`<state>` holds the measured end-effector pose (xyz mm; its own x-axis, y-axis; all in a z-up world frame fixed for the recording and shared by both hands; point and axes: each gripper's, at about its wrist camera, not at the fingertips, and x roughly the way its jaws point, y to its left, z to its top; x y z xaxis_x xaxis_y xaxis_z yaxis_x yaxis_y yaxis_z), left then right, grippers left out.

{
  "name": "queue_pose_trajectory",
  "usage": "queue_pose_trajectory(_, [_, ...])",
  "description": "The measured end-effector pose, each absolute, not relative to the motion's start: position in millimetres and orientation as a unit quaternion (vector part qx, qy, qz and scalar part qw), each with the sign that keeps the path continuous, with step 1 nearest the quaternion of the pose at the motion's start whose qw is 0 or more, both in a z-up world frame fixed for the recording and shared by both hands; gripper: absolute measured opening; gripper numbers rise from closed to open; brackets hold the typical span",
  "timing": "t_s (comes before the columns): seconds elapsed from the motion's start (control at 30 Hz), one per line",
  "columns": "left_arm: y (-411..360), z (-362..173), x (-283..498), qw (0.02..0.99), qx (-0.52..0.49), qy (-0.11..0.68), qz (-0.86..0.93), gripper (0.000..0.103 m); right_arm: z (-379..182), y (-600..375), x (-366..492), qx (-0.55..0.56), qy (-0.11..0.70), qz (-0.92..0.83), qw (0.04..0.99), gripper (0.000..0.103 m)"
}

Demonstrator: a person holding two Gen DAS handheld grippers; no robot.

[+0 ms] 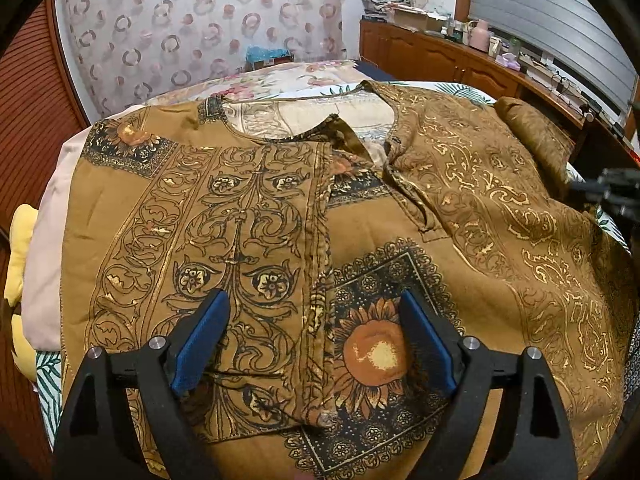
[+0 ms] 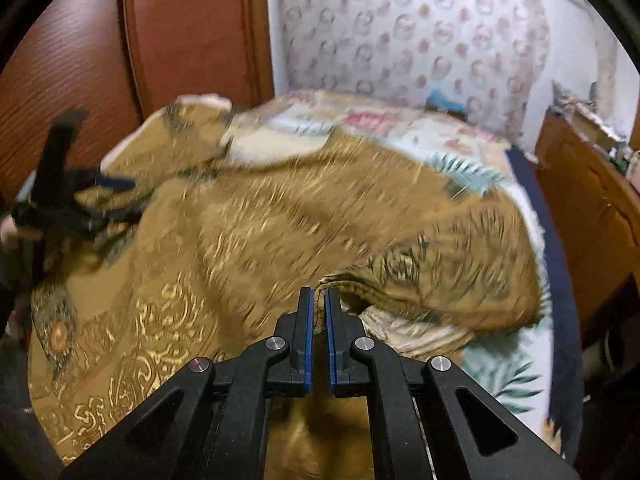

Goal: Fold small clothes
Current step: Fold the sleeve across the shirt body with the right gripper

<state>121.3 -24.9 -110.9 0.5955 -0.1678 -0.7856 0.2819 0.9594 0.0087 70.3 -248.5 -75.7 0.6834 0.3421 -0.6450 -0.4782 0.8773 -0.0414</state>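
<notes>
- The left gripper (image 1: pixel 314 320) stands wide open above the brown printed garment (image 1: pixel 248 216); its blue pads (image 1: pixel 202 344) touch no cloth and nothing is between them.
- The right gripper (image 2: pixel 317 312) is closed, and a dark hem of the garment (image 2: pixel 248 216) is pinched between its pads (image 2: pixel 307 320).
- The garment lies spread over most of the bed (image 1: pixel 280 76), one panel folded over a sunflower print (image 1: pixel 376 356).
- A pink cloth (image 1: pixel 48 240) lies under it at the left edge of the bed, with something yellow (image 1: pixel 20 252) just beside.
- Behind the bed hangs a ring-patterned curtain (image 1: pixel 192 28); a wooden cabinet (image 1: pixel 440 56) with clutter stands along the right side.
</notes>
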Motion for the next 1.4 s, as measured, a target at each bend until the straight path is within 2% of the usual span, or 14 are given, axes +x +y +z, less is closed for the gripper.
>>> queue_pose_trajectory(0.23, [-25.2, -111.0, 121.5, 0.891, 0.066, 0.432, -0.126, 0.088, -72.6, -258.3, 71.6, -0.089, 0.334, 0.214, 0.914, 0.005])
queue_pose_trajectory(0.33, [-25.6, -111.0, 121.4, 0.891, 0.067, 0.431, -0.126, 0.088, -65.2, -261.9, 65.4, -0.087, 0.326, 0.201, 0.920, 0.011])
queue_pose_trajectory(0.47, [-24.5, -110.4, 120.6, 0.892, 0.070, 0.430, -0.123, 0.088, -52.8, -266.3, 53.0, -0.093, 0.307, 0.180, 0.930, 0.013])
queue_pose_trajectory(0.57, [-24.0, -107.4, 116.6, 0.897, 0.069, 0.422, -0.117, 0.088, -41.3, -275.5, 43.0, -0.092, 0.292, 0.165, 0.938, 0.032])
queue_pose_trajectory(0.63, [-23.3, -102.7, 111.9, 0.901, 0.059, 0.413, -0.118, 0.088, -35.5, -284.8, 39.7, -0.089, 0.285, 0.146, 0.943, 0.052])
queue_pose_trajectory(0.7, [-23.7, -95.9, 106.6, 0.906, 0.049, 0.402, -0.121, 0.088, -33.4, -294.1, 38.3, -0.082, 0.282, 0.128, 0.947, 0.053])
queue_pose_trajectory(0.93, [-27.9, -70.0, 92.2, 0.923, 0.030, 0.362, -0.126, 0.088, -48.3, -319.6, 57.0, -0.051, 0.311, 0.078, 0.946, 0.053])
queue_pose_trajectory(1.27, [-30.3, -67.1, 87.7, 0.924, 0.024, 0.359, -0.131, 0.088, -63.5, -322.7, 102.3, 0.003, 0.355, 0.095, 0.930, 0.053])
queue_pose_trajectory(1.3, [-30.2, -67.1, 87.5, 0.924, 0.024, 0.360, -0.131, 0.088, -61.2, -325.4, 100.5, 0.008, 0.359, 0.103, 0.927, 0.051])
queue_pose_trajectory(1.33, [-29.6, -67.1, 87.3, 0.923, 0.024, 0.360, -0.131, 0.088, -61.7, -323.3, 101.7, 0.012, 0.363, 0.116, 0.924, 0.034])
queue_pose_trajectory(1.37, [-29.0, -67.4, 87.0, 0.923, 0.025, 0.360, -0.130, 0.088, -60.8, -320.4, 100.9, 0.009, 0.363, 0.129, 0.923, 0.025])
queue_pose_trajectory(1.4, [-28.3, -67.3, 86.6, 0.923, 0.025, 0.360, -0.129, 0.088, -57.3, -318.4, 98.9, 0.003, 0.360, 0.135, 0.923, 0.011])
